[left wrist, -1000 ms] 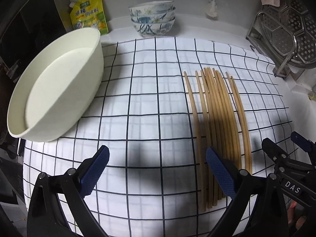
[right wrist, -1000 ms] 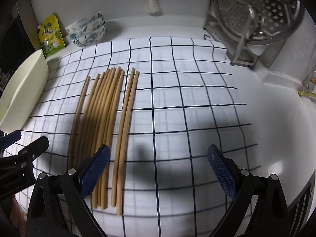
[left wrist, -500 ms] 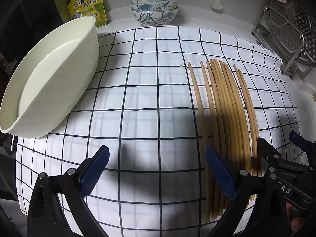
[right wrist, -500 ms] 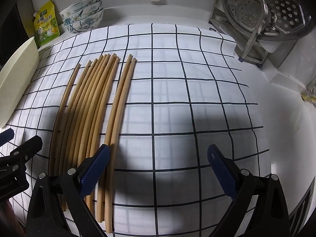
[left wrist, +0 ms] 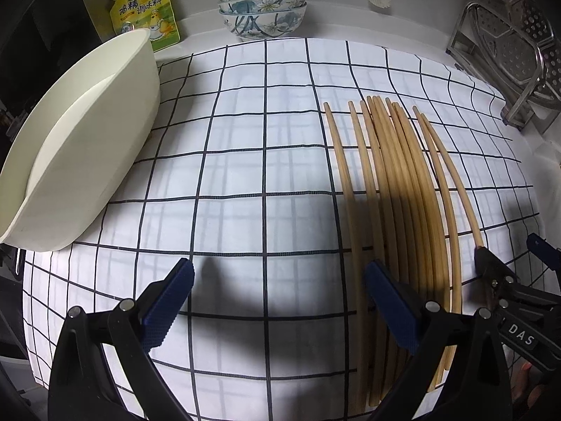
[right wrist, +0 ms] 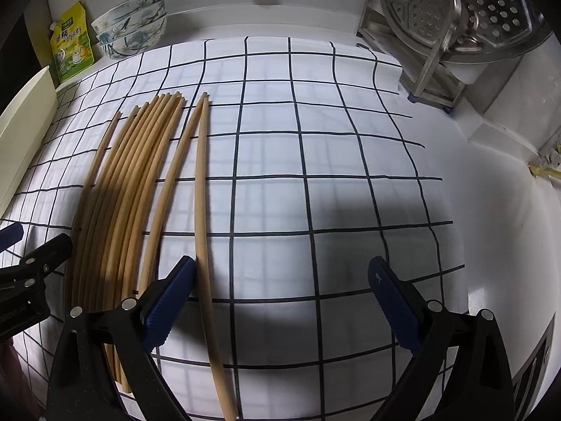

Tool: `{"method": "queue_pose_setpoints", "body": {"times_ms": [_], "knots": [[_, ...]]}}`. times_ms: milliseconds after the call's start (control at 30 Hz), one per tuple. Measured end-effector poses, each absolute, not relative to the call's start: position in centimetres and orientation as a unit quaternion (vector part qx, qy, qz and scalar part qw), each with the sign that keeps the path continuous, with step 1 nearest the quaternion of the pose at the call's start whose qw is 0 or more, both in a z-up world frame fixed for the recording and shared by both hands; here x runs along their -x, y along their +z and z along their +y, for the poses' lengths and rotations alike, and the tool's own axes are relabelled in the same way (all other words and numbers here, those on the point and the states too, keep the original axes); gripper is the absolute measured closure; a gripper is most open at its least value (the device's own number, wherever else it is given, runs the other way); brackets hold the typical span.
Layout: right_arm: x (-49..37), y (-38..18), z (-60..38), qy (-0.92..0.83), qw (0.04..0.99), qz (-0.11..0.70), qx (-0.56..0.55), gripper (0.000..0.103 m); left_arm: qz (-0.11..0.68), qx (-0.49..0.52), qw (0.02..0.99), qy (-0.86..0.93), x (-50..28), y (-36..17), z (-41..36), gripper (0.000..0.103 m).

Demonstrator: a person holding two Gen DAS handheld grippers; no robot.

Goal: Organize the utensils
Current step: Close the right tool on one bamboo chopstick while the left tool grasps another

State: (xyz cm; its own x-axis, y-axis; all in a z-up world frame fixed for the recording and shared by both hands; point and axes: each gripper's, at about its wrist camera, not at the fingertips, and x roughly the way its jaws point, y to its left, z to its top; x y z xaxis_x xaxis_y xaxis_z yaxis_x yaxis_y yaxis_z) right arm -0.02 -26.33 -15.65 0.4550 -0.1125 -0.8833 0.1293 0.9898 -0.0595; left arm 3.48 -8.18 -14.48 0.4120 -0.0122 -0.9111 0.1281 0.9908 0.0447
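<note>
Left wrist view is showing the left gripper (left wrist: 278, 310) hovering over a white checked cloth (left wrist: 245, 175) on the worktop, its blue-padded fingers (left wrist: 168, 305) spread wide and pinching nothing. A bundle of wooden chopsticks (left wrist: 392, 189) is lying on the cloth, running lengthwise away from the camera; the right finger of this gripper is sitting over the near ends of the bundle's left side. Well to the left of the chopsticks, a large cream basin (left wrist: 80, 140) is resting tilted at the cloth's edge. Beyond the chopsticks, off the far edge of the cloth, stacked floral bowls (left wrist: 263, 7) are standing, with a yellow seasoning pouch (left wrist: 145, 17) leaning to their left. Far right of the chopsticks, a metal steamer rack (left wrist: 515, 59) is standing against the wall. Right wrist view is showing the right gripper (right wrist: 280, 310) also with fingers (right wrist: 392, 305) spread and empty. Its left finger is lying just between the two rightmost chopsticks (right wrist: 201, 210), which are sitting apart from the main bundle, one of them passing between the fingers. The left gripper's black tip is showing at the left edge, beside the bundle.
</note>
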Motion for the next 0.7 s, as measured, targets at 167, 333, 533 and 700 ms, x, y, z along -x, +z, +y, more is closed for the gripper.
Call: {"method": "queue_pose_setpoints", "body": {"times_ms": [167, 333, 533, 700], "knots": [[-0.3, -15.7, -26.0, -0.065, 0.858, 0.51, -0.003, 0.009, 0.539, -0.056, 0.839, -0.038, -3.5, -15.0, -8.4, 0.005], [-0.6, -15.6, -25.3, -0.058, 0.865, 0.499, 0.014, 0.01, 0.539, -0.04, 0.841, -0.029, -3.8, -15.0, -8.0, 0.007], [-0.7, -15.2, -24.3, -0.017, 0.87, 0.492, 0.014, 0.044, 0.527, -0.042, 0.847, -0.053, -3.6, -14.4, -8.6, 0.043], [-1.1, -14.9, -23.4, 0.021, 0.865, 0.502, 0.01, 0.096, 0.528, -0.052, 0.844, -0.079, -3.7, -14.1, -9.7, 0.089]]}}
